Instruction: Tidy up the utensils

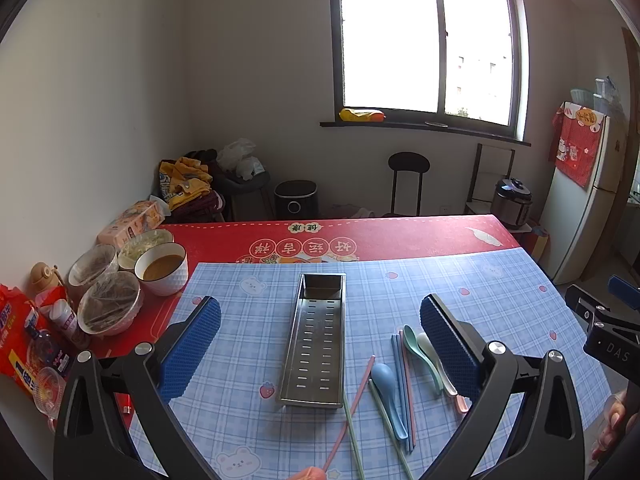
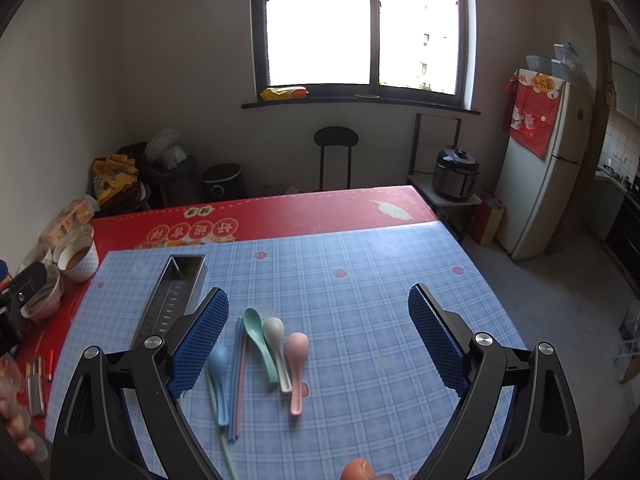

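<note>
A long perforated steel tray (image 1: pixel 316 340) lies empty on the blue checked mat (image 1: pixel 460 280); it also shows in the right wrist view (image 2: pixel 168 300). Right of it lie pastel spoons and chopsticks: a blue spoon (image 2: pixel 219 364), a green spoon (image 2: pixel 256 332), a grey-white spoon (image 2: pixel 276 340), a pink spoon (image 2: pixel 297 356) and blue and pink chopsticks (image 2: pixel 238 380). A pink chopstick (image 1: pixel 356 396) and a green one (image 1: pixel 352 436) lie loose near the tray. My left gripper (image 1: pixel 320 320) is open above the tray. My right gripper (image 2: pixel 318 312) is open above the spoons.
Bowls of food (image 1: pixel 162 268) covered with film, snack packets (image 1: pixel 24 344) and a bottle stand at the table's left edge on the red cloth (image 1: pixel 400 236). Lighters (image 2: pixel 34 384) lie at the left. A fridge (image 2: pixel 540 184) and rice cooker (image 2: pixel 456 172) stand beyond the table.
</note>
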`<move>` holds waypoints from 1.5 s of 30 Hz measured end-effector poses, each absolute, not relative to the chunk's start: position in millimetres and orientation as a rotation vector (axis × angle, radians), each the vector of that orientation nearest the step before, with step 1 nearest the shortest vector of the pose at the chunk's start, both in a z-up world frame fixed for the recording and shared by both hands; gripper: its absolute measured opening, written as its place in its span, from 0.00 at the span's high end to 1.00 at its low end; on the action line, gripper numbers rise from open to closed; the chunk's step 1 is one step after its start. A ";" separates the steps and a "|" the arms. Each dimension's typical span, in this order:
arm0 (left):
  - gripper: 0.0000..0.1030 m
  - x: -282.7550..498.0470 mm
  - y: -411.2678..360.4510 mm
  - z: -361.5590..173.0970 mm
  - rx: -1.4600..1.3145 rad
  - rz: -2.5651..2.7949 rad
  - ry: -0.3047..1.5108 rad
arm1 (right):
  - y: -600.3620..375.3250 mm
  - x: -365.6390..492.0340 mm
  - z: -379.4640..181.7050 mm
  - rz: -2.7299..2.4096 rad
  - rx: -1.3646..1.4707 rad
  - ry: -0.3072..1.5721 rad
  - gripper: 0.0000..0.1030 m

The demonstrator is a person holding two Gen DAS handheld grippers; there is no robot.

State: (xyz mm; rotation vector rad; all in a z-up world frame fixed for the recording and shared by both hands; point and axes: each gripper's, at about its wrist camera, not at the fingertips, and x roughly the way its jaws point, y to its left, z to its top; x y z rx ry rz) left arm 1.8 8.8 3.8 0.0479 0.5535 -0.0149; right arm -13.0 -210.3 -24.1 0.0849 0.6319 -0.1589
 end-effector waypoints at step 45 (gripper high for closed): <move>0.85 39.7 2.4 -240.7 -0.126 -0.292 1.309 | -221.2 0.8 -179.8 0.103 0.167 0.907 0.26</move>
